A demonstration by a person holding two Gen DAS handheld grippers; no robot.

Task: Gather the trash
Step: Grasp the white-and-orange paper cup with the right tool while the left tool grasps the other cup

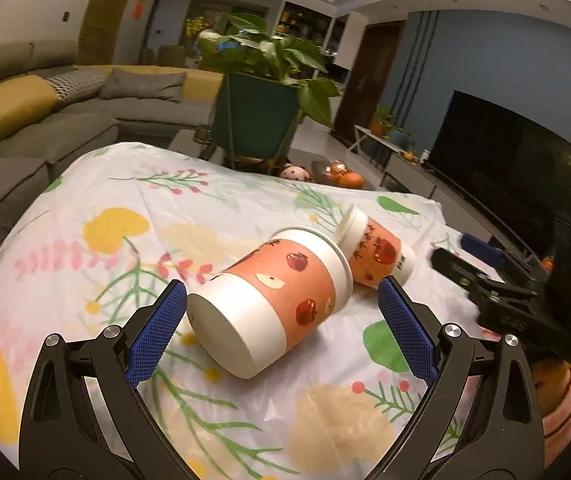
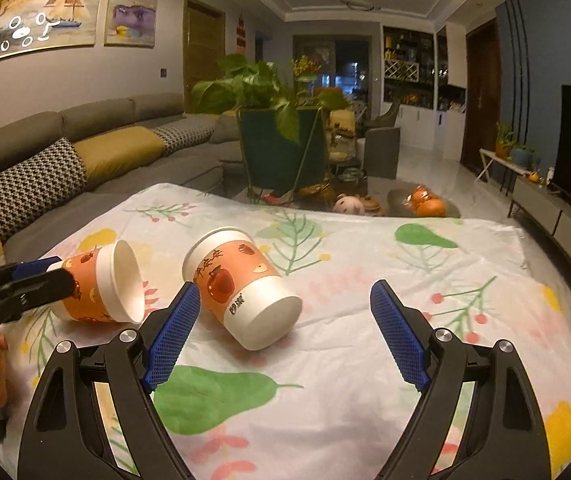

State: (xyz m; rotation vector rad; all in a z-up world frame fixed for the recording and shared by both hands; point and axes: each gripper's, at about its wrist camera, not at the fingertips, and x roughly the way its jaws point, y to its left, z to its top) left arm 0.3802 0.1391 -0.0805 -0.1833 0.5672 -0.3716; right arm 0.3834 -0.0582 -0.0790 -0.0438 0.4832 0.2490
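Two paper cups lie on their sides on a flowered cloth (image 2: 365,360) over the tabletop, touching or nearly so; no bin is seen in either view. The left tool (image 1: 281,294) is held wide open around the left cup (image 1: 269,300), whose base faces the camera; the blue pads flank it without touching, the left pad just beside the base and the right pad farther off, near the rim. The right tool (image 2: 285,296) is likewise open, gripping nothing; the right cup (image 2: 241,284) lies between its pads but well over toward the left one, base toward the camera.

The step in hand is judged to be the grasp of each cup. The left tool should be pushed a little further forward so the pads meet the cup's body rather than its base edge; the closing should be gentle, since thin paper walls are likely to crush. The right tool should be shifted leftward until its cup is centred; otherwise the cup may be rolled away by one pad. As the cups sit close, one closing could nudge the other cup; one side at a time is safer.
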